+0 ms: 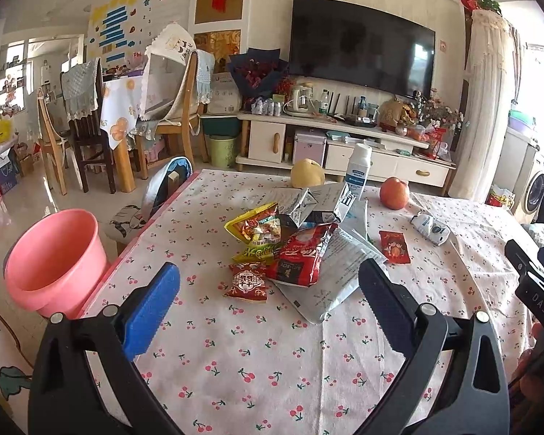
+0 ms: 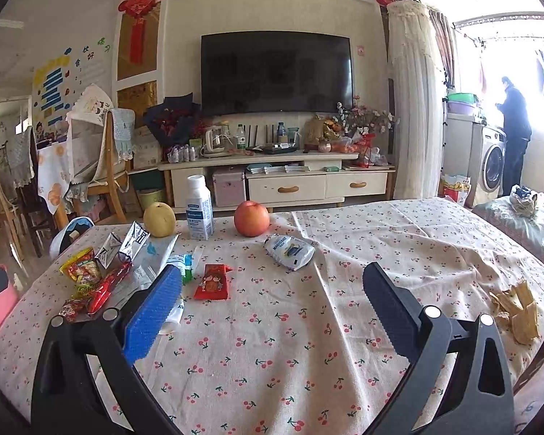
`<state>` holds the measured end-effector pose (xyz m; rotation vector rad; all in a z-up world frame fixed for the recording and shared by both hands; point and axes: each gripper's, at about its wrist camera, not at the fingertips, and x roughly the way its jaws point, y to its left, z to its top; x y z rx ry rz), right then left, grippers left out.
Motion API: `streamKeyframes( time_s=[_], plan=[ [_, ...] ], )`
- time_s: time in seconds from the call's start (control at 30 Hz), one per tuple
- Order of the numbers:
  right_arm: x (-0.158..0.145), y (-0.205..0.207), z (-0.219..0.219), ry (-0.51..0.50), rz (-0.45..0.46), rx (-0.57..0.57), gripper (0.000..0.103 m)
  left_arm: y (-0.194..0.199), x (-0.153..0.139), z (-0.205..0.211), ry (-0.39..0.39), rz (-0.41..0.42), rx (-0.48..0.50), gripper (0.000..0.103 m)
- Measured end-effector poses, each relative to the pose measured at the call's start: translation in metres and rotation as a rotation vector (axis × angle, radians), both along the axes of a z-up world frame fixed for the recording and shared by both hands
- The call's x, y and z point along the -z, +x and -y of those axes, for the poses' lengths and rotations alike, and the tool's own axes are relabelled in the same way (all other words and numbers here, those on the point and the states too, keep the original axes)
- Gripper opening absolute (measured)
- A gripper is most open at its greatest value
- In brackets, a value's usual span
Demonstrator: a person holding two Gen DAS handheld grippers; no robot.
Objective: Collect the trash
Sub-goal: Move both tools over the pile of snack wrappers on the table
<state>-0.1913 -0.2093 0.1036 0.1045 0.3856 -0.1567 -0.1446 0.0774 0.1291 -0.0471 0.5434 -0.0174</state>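
The left gripper (image 1: pixel 268 286) and right gripper (image 2: pixel 272 290) are both wide open and hold nothing. The snack wrappers (image 1: pixel 272 250) lie just ahead of the left one, with the pink bucket (image 1: pixel 54 257) off to its left.

1. Your surface (image 1: pixel 272 362) wears a white cloth printed with red cherries.
2. The bucket (image 1: pixel 54 257) is pink.
3. Wrappers (image 1: pixel 293 253): red, yellow, silver.
4. The apple (image 2: pixel 251 218) is red-orange, the pear (image 2: pixel 159 219) yellow.
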Motion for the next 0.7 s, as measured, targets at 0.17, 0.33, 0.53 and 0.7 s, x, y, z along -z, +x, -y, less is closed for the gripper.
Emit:
streamKeyframes(
  time_s=[0.17,0.33,0.53,0.7],
  plan=[
    [0.004,0.007,0.016,0.039,-0.017,-0.033,0.099,0.007,0.014,0.001,0.026,0.031,0.048,0.099],
    [0.013,0.022,0.031,0.051,-0.044,-0.068,0.099,0.025,0.040,0.005,0.077,-0.023,0.120,0.099],
    [0.033,0.055,0.048,0.128,-0.109,-0.100,0.099,0.050,0.059,0.004,0.069,-0.071,0.151,0.099],
    [0.039,0.089,0.051,0.131,-0.145,-0.130,0.099,0.073,0.063,-0.004,0.058,-0.073,0.137,0.099]
  ],
)
